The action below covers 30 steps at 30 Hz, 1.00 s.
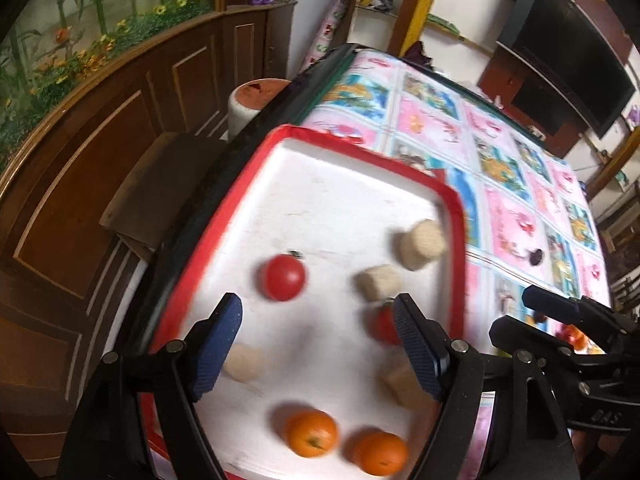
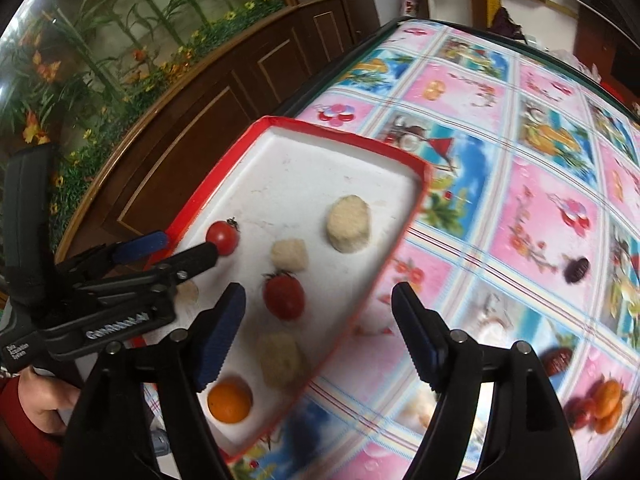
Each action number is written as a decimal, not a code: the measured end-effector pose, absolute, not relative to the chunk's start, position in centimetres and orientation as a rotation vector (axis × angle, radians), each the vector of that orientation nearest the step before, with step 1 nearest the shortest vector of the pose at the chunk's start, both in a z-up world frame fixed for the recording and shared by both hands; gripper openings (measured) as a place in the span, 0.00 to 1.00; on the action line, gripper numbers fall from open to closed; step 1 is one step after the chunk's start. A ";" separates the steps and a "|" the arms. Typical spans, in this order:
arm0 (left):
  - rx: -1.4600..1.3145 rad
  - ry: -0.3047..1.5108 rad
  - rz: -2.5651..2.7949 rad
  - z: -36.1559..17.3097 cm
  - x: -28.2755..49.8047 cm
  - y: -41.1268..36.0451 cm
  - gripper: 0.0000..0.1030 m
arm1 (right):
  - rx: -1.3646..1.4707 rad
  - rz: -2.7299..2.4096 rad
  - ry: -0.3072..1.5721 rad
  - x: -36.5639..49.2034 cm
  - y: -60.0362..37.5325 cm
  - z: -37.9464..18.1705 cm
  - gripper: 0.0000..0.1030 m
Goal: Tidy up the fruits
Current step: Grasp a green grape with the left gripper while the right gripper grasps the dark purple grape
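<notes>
With both the left gripper (image 1: 318, 346) and the right gripper (image 2: 318, 334) spread and empty above the tray (image 1: 454, 204), a hasty closure could nudge the near oranges (image 1: 311, 433) rolling over its red rim.

Home; floral tablecloth (image 2: 500, 160); wall television (image 1: 568, 48)

2 tomatoes (image 2: 283, 295), 2 oranges (image 1: 311, 432) (blurred) in red-rimmed tray (image 2: 348, 138).
</notes>
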<state>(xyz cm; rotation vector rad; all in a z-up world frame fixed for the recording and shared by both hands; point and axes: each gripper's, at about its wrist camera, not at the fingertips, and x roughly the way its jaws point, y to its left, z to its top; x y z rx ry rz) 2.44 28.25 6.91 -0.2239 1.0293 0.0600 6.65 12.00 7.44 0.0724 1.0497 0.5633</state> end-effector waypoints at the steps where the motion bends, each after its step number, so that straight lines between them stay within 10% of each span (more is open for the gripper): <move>1: -0.221 1.027 0.047 7.1 2.4 27.6 0.75 | 0.079 0.554 1.048 6.4 11.3 7.4 0.74; 30: 0.057 1.132 -0.305 4.3 2.5 10.5 0.75 | 0.275 0.217 1.121 -0.4 -8.1 3.6 0.74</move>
